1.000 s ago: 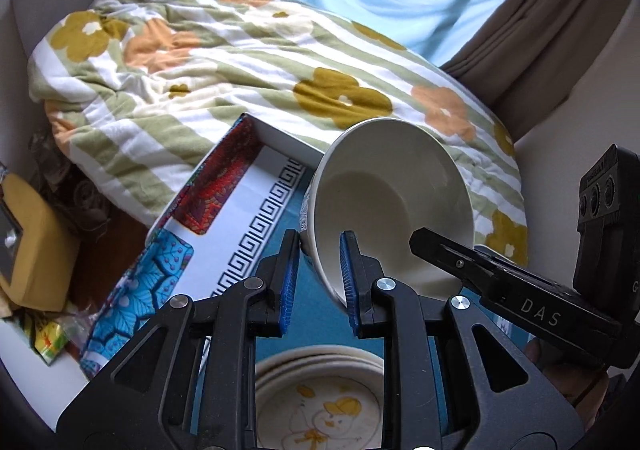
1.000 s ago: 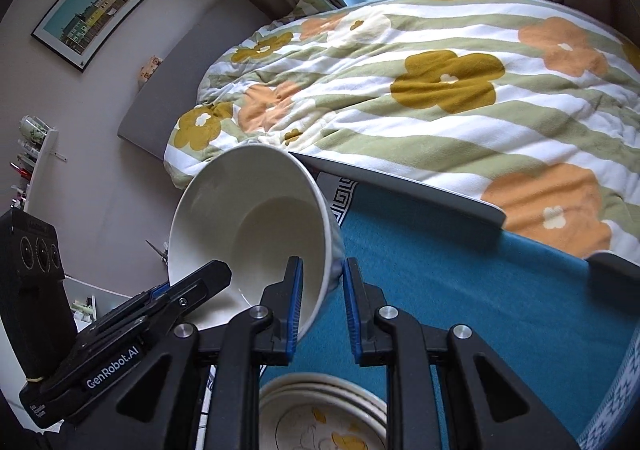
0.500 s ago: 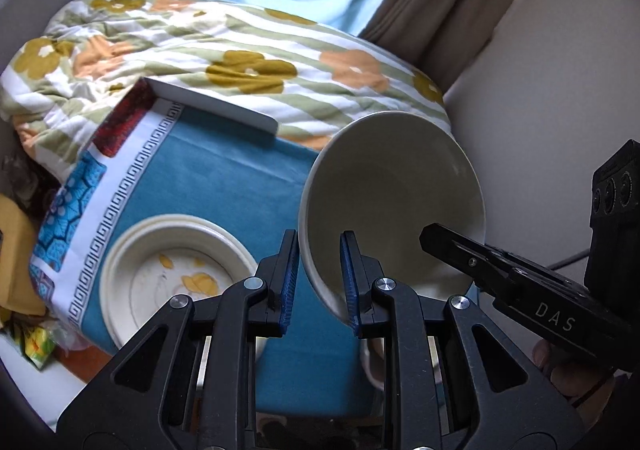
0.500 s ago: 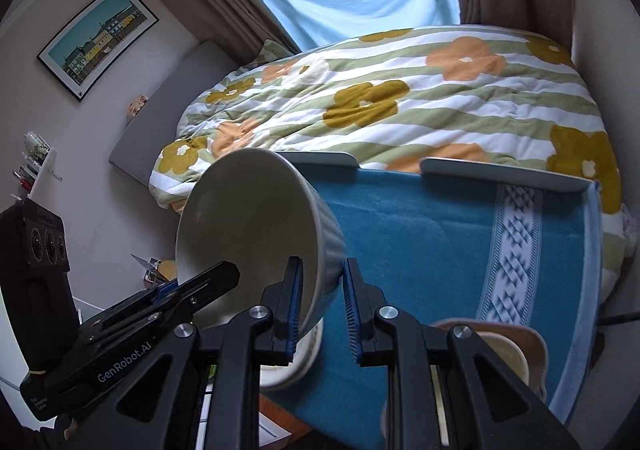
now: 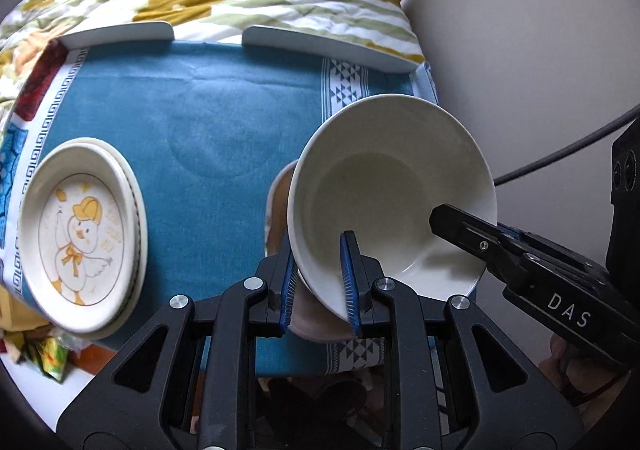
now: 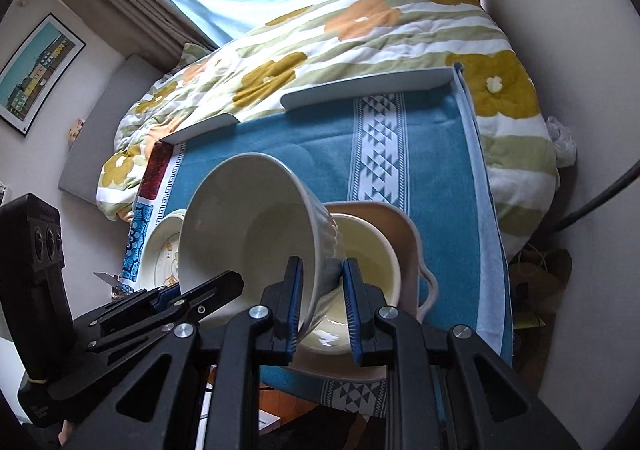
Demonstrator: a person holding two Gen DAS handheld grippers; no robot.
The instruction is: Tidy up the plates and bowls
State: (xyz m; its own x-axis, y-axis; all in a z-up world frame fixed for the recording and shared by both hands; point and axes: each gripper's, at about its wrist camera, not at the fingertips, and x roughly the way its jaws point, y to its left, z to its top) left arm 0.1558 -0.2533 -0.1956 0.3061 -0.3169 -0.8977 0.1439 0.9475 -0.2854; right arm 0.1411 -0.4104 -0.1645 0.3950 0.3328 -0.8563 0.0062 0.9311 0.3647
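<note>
A large cream bowl [image 5: 392, 194] is held tilted in the air by both grippers. My left gripper [image 5: 320, 270] is shut on its near left rim. My right gripper [image 6: 322, 302] is shut on its right rim; the bowl also shows in the right wrist view [image 6: 248, 226]. Below it, at the table's right, a smaller cream bowl [image 6: 368, 250] sits in a beige plate [image 6: 404, 226]. A stack of cream plates with a duck picture [image 5: 80, 238] lies at the table's left.
The blue patterned cloth [image 5: 208, 122] covers the small table, with white raised rails [image 5: 328, 46] at its far edge. A bed with a flowered quilt [image 6: 360, 42] lies beyond. A wall [image 5: 520, 50] and a black cable [image 5: 560, 154] are to the right.
Both grippers have carried the large bowl to the right and lower, from above the duck plates to just over the small bowl on the beige plate.
</note>
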